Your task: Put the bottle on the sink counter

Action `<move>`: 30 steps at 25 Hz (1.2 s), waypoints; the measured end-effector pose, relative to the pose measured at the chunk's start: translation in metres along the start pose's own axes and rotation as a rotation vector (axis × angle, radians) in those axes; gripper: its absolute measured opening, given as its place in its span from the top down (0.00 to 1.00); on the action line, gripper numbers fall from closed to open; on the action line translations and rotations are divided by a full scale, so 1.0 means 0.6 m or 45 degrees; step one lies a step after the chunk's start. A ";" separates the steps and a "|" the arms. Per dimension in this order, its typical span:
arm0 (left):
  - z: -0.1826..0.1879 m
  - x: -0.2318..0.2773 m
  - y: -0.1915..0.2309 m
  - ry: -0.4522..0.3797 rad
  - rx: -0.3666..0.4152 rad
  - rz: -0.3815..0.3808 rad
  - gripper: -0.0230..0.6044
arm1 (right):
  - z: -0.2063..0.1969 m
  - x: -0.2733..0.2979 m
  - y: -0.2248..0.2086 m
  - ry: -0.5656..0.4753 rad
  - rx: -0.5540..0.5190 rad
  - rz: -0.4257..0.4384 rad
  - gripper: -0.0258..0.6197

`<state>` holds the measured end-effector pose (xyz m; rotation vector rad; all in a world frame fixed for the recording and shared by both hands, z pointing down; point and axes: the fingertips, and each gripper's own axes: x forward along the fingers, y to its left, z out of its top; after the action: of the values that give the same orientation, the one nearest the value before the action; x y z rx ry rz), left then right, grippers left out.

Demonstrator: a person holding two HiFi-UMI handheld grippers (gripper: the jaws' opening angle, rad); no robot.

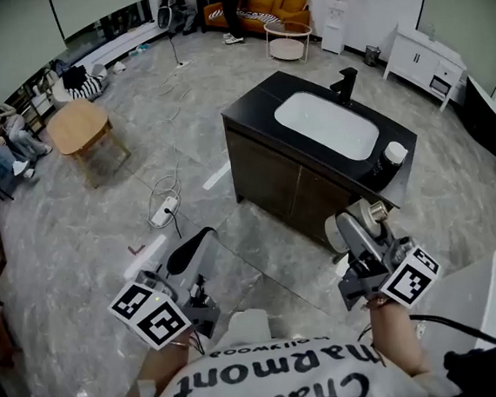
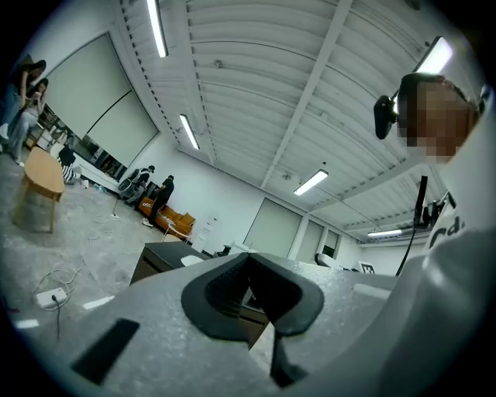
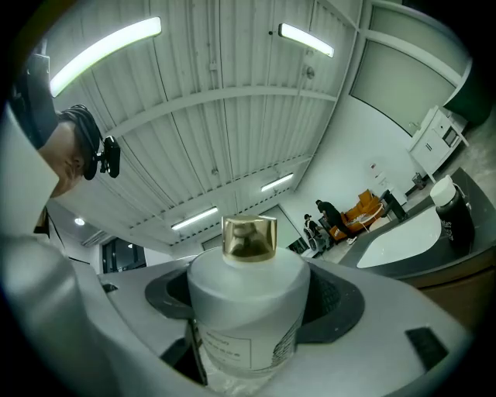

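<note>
A white frosted bottle with a gold cap stands upright between the jaws of my right gripper, which is shut on its body. In the head view the bottle and right gripper are just in front of the near right corner of the sink counter, a black top on a dark cabinet with a white basin and a black faucet. My left gripper is held low at the left, over the floor. Its dark pads meet with nothing between them.
A dark bottle with a white cap stands on the counter's right end, also in the right gripper view. A power strip with cable lies on the floor. A wooden table and seated people are at the left, a white cabinet at the back right.
</note>
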<state>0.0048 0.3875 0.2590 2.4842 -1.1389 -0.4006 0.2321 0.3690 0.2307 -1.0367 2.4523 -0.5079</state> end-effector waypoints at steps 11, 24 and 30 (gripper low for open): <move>0.054 0.103 0.141 0.031 -0.013 -0.049 0.94 | 0.009 0.148 -0.080 -0.011 -0.013 -0.057 0.43; 0.149 0.190 0.284 0.056 -0.028 -0.129 0.94 | 0.020 0.332 -0.117 -0.056 -0.023 -0.088 0.43; 0.171 0.197 0.337 0.050 -0.025 -0.145 0.94 | 0.004 0.380 -0.125 -0.075 0.001 -0.110 0.43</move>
<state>-0.0959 0.1526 0.2469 2.5357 -0.9761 -0.3907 0.1336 0.1512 0.2099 -1.1455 2.3637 -0.4986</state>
